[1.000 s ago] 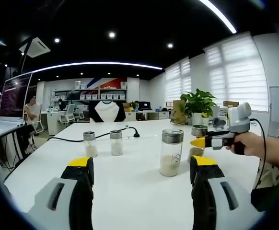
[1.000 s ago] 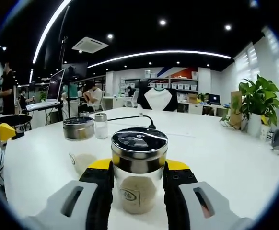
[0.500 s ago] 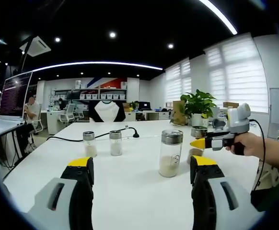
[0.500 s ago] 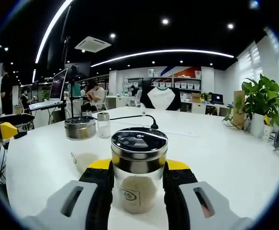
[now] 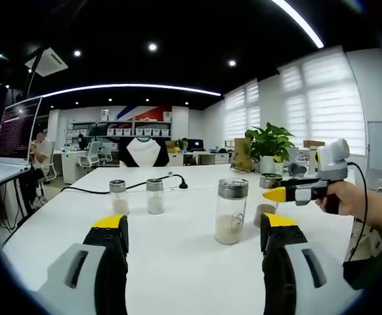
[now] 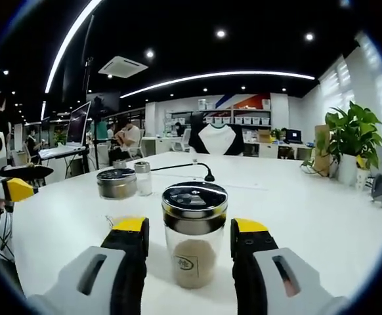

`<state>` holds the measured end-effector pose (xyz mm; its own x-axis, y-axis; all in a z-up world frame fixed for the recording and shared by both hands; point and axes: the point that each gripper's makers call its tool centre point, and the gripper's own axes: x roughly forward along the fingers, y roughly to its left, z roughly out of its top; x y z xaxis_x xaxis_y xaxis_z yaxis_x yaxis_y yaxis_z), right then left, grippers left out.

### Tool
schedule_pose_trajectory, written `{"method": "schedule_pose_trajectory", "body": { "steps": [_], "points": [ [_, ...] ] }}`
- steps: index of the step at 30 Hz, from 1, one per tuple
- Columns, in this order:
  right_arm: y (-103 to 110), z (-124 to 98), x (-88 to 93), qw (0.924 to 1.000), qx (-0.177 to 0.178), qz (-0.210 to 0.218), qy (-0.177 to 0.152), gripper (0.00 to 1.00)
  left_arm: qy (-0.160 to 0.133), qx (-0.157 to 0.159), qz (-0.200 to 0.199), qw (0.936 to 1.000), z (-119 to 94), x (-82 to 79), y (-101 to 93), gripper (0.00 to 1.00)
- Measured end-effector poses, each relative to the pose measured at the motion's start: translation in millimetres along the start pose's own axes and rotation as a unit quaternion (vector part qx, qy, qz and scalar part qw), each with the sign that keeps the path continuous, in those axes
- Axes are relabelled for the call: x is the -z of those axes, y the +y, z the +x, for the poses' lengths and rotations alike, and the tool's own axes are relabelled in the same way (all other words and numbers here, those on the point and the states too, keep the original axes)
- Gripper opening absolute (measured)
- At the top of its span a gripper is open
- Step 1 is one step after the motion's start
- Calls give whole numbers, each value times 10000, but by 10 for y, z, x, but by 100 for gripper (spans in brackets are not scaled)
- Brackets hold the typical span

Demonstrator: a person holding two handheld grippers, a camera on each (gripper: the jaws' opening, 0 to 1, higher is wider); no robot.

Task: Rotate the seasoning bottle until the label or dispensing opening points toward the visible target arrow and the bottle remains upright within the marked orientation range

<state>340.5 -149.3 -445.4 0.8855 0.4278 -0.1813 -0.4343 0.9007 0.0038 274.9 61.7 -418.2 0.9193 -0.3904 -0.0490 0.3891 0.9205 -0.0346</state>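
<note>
Right gripper view: right hand-held gripper has released the seasoning bottle, jaws now parted with gaps both sides | bottle upright on white table, rotation apparently finished | left hand-held gripper open, idle | office room, potted plant.

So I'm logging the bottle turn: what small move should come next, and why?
Probably ease the right gripper straight back. Its fingers stand open, apart from the seasoning bottle, which stands upright on the table with its label facing the camera.
</note>
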Motion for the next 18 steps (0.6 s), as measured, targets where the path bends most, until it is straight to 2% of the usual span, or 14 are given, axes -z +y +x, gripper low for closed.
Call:
{"method": "schedule_pose_trajectory", "body": {
  "steps": [13, 18],
  "points": [
    [62, -335, -84, 9993, 276, 150, -209, 53, -173, -25, 11, 9998, 0, -105, -30, 86],
    [44, -429, -106, 9986, 393, 206, -291, 53, -126, -9, 8, 9999, 0, -75, -50, 86]
  ]
}}
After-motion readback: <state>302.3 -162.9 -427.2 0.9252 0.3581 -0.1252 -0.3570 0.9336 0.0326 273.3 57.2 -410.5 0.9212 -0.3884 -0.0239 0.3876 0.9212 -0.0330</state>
